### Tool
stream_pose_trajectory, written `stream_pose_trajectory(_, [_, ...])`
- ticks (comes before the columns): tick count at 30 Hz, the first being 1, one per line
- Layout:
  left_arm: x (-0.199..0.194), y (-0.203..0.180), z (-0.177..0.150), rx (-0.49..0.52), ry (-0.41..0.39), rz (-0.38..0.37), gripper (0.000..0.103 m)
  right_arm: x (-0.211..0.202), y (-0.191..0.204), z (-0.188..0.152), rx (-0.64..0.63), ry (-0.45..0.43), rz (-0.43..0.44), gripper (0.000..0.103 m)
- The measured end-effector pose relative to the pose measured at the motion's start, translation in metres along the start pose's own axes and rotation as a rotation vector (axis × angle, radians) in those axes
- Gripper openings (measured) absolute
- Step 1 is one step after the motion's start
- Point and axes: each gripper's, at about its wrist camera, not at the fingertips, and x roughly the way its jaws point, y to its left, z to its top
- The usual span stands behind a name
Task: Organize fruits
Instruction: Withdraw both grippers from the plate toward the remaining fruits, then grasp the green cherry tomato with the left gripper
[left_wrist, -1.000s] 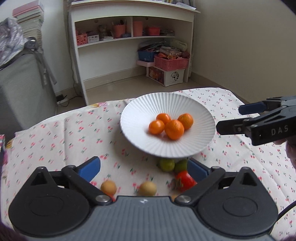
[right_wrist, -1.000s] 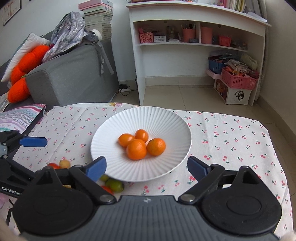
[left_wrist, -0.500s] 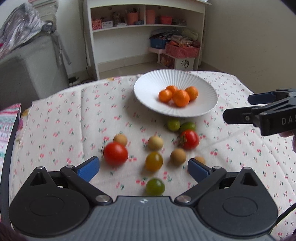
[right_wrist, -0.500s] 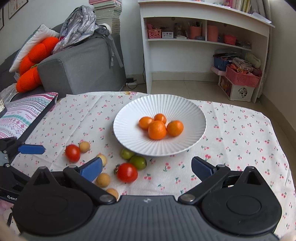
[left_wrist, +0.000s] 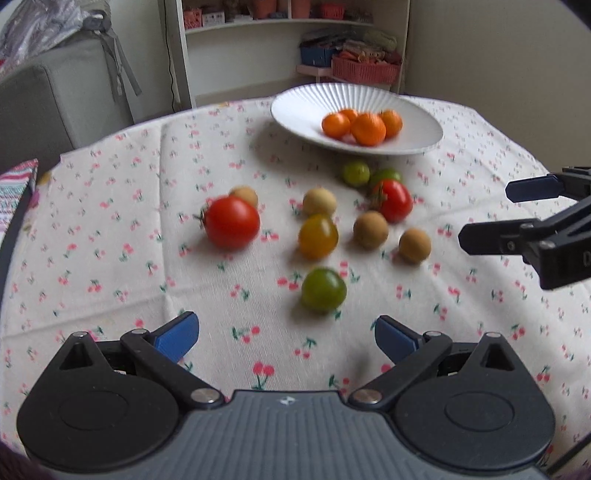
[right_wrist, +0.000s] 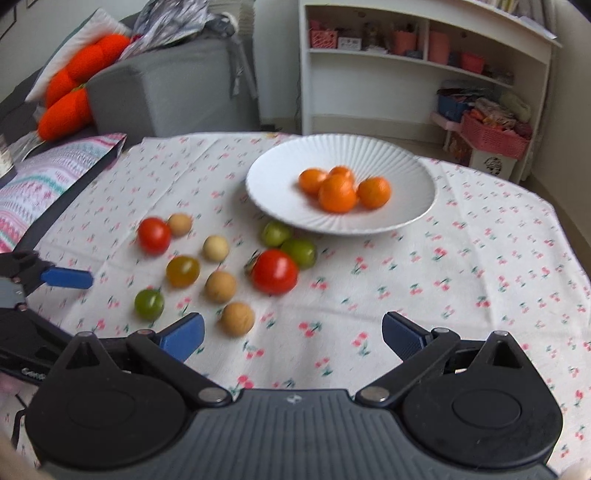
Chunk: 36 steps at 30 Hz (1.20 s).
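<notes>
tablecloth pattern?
Off-white tablecloth with small red-pink cherry print, green leaves. Clearest in the right wrist view.

Motion-blurred oranges (right_wrist: 338, 190); shelf (right_wrist: 406, 44) clutter too small to identify

Four oranges (right_wrist: 338, 190) sit clustered in a white ribbed plate (right_wrist: 273, 184). On the tabletop beside it lie two red tomatoes (right_wrist: 275, 271), one just beside two green fruits (right_wrist: 288, 242) at the plate's rim, a yellow-orange tomato (right_wrist: 183, 271), a green tomato (right_wrist: 149, 304) and four tan round fruits (right_wrist: 220, 287), scattered apart.
</notes>
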Motion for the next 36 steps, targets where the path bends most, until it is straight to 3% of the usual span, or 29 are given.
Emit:
stream_pose_trajectory(11, [0.008,0.002,-0.006,-0.007,-0.051,-0.027,0.089,0.02,0.008,-0.014,-0.042,0.07,0.001,0.103])
stream_pose_trajectory(14, [0.008,0.002,-0.005,-0.013,-0.058,-0.038,0.084,0.022,0.008,-0.013,-0.041,0.07,0.004,0.103])
stream_pose_trajectory(17, [0.008,0.001,-0.003,-0.011,-0.066,-0.051,0.076,0.025,0.009,-0.012,-0.049,0.078,0.008,0.103])
stream_pose_trajectory(31, [0.005,-0.007,0.005,-0.001,-0.078,-0.137,0.007,0.027,0.009,-0.01,-0.048,0.082,0.024,0.1])
stream_pose_trajectory(36, [0.004,-0.007,0.007,0.014,-0.07,-0.125,0.006,0.027,0.01,-0.008,-0.042,0.08,0.022,0.095])
